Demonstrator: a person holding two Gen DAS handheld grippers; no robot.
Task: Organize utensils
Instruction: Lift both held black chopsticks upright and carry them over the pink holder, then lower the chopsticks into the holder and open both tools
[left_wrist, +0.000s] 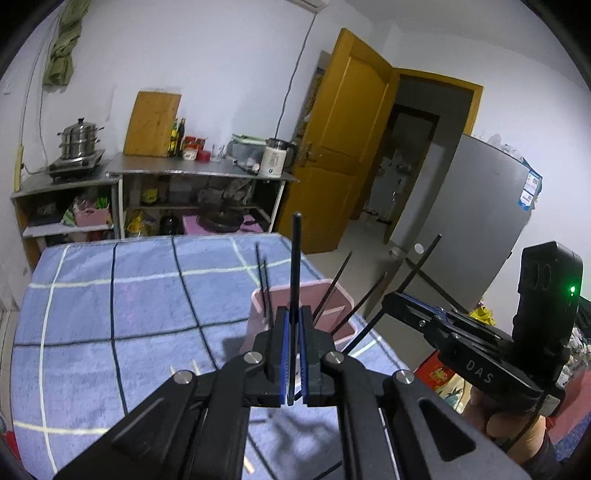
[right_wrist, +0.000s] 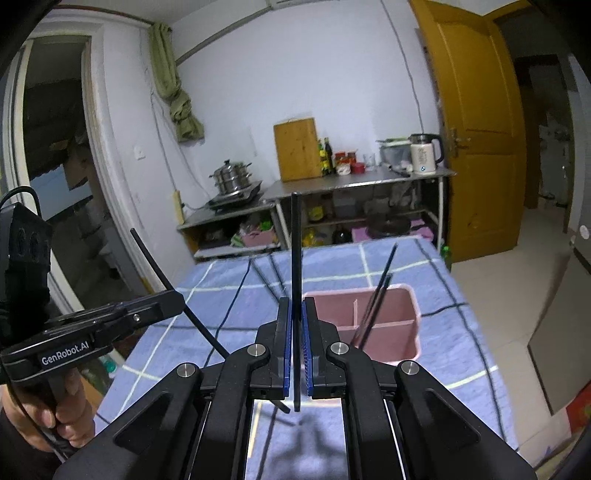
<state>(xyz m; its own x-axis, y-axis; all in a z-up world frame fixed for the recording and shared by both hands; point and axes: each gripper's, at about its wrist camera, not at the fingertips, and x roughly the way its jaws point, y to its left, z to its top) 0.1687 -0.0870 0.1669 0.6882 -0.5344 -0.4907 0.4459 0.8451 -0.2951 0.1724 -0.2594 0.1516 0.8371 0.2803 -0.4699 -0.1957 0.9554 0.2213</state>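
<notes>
Two chopsticks, lower tips hidden.

A blue checked cloth is spread over the table. Behind it, steel shelving is set against the white wall, bearing a stacked steamer pot, a wooden cutting board, bottles and a white kettle. A yellow door is seen open beside a grey refrigerator.
</notes>
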